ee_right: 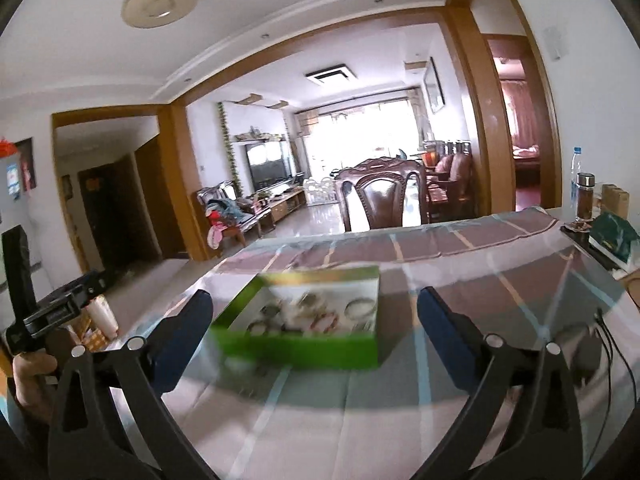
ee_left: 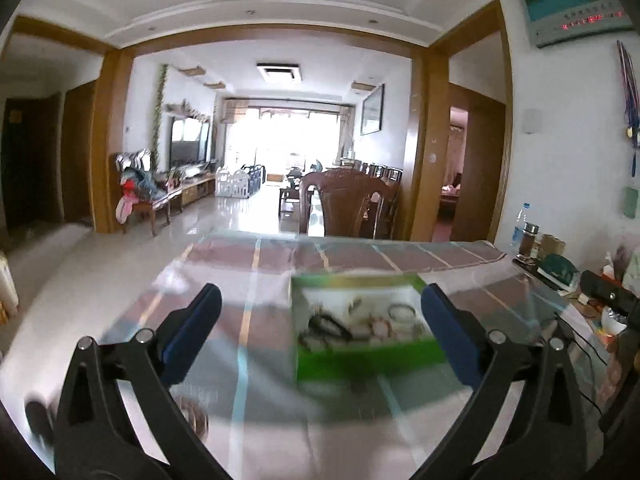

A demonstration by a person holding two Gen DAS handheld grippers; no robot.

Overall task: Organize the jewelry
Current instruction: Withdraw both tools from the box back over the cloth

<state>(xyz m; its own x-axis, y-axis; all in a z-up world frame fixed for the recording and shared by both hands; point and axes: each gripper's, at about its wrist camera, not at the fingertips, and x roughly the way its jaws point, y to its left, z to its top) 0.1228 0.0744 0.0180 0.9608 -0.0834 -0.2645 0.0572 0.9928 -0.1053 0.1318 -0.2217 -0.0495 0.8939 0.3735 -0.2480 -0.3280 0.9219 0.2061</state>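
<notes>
A green open box (ee_left: 372, 360) with a white inside sits on the glass-topped table (ee_left: 256, 264). It holds several pieces of jewelry (ee_left: 360, 322): rings, bracelets and a dark cord, all blurred. My left gripper (ee_left: 320, 300) is open and empty, hovering just in front of the box. In the right wrist view the same box (ee_right: 308, 346) lies ahead with the jewelry (ee_right: 316, 312) inside. My right gripper (ee_right: 314, 300) is open and empty, in front of the box. The left gripper's body and the hand holding it (ee_right: 36, 364) show at the left edge.
A brown wooden chair (ee_left: 344, 208) stands at the table's far edge. At the right edge stand a water bottle (ee_right: 576, 172), a steel flask (ee_right: 585, 196), boxes and a green book (ee_right: 612, 236). Black cables (ee_right: 608, 340) lie at the right. A round brownish object (ee_left: 196, 416) lies near-left.
</notes>
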